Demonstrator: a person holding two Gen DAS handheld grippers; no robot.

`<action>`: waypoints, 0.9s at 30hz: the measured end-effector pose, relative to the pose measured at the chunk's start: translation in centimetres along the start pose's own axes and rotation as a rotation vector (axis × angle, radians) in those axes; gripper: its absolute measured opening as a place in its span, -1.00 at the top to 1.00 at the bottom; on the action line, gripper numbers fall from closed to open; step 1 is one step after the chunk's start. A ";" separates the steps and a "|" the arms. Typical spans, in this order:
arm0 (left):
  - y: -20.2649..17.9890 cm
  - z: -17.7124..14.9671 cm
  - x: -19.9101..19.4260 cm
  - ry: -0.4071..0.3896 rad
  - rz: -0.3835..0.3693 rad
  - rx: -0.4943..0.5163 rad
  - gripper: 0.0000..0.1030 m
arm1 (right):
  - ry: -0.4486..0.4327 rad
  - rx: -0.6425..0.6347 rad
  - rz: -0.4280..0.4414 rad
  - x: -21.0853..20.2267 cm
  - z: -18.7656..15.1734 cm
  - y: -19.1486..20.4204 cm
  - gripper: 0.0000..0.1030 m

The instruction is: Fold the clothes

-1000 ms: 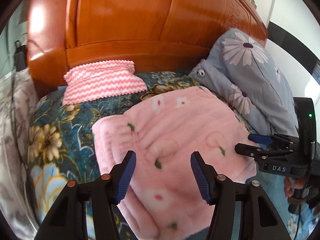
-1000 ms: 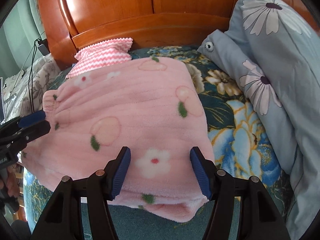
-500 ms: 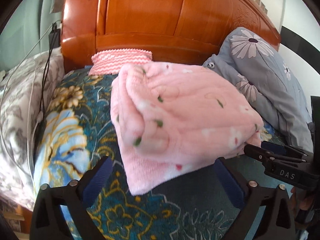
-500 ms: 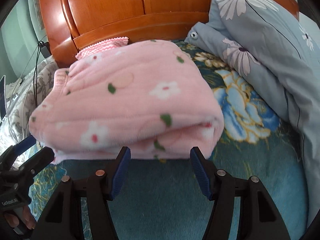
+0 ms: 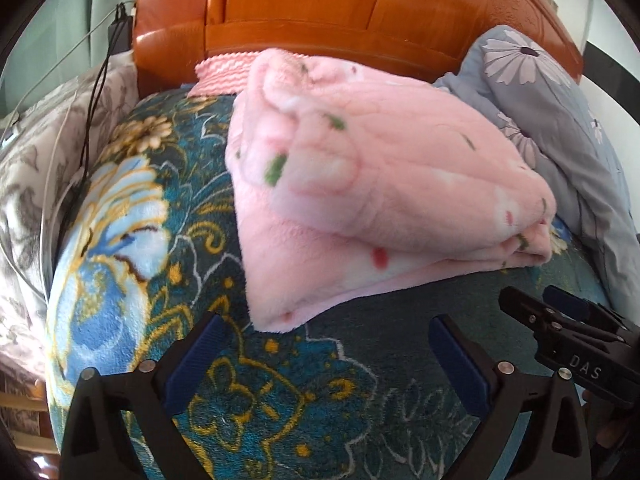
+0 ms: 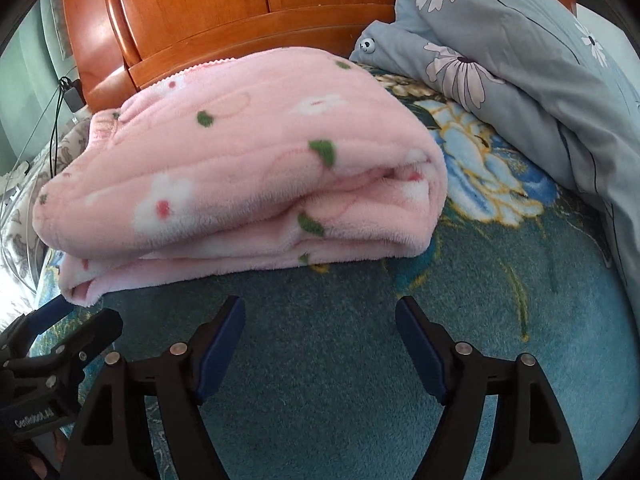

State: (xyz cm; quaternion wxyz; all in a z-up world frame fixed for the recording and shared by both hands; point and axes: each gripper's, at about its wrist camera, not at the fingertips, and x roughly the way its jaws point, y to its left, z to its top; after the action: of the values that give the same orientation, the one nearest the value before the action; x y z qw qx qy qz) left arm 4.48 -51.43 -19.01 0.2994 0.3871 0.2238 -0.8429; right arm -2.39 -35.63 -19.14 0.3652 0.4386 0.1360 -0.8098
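Folded pink garment (image 5: 384, 184) is seen lying on the bed (image 6: 340, 360); left tongs (image 5: 324, 344) and right tongs (image 6: 320, 336), jaws just widened, are held apart, empty.

"DAS" on the right hand-held gripper (image 5: 560, 316) (white letters).

- Garment (image 5: 392, 184): pink fleece, white flowers, green leaves, faint pink circles.
- Folded into thick layered bundle; rounded fold at right (image 6: 432, 184), loose corner at near left.
- Lies flat on bed (image 6: 360, 360), free of both claws.
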 end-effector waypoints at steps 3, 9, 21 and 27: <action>-0.1 -0.3 0.5 0.002 0.016 0.015 -1.00 | -0.006 -0.008 -0.019 0.2 -0.4 0.1 -0.53; -0.8 -0.7 1.1 0.011 0.064 0.047 -1.00 | -0.041 -0.026 -0.065 0.1 -0.8 0.9 -1.00; -1.5 -1.3 0.9 0.005 0.123 0.081 -1.00 | -0.062 -0.009 -0.117 -0.3 -1.3 1.2 -1.00; -1.3 -1.4 0.3 -0.023 0.131 0.059 -1.00 | -0.099 -0.022 -0.142 -0.8 -1.5 1.7 -1.00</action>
State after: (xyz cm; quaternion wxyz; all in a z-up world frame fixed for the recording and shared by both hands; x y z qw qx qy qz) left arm 4.17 -49.73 -19.85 0.3449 0.3999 0.1697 -0.8321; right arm 0.03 -35.59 -19.16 0.3180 0.3833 0.1575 -0.8528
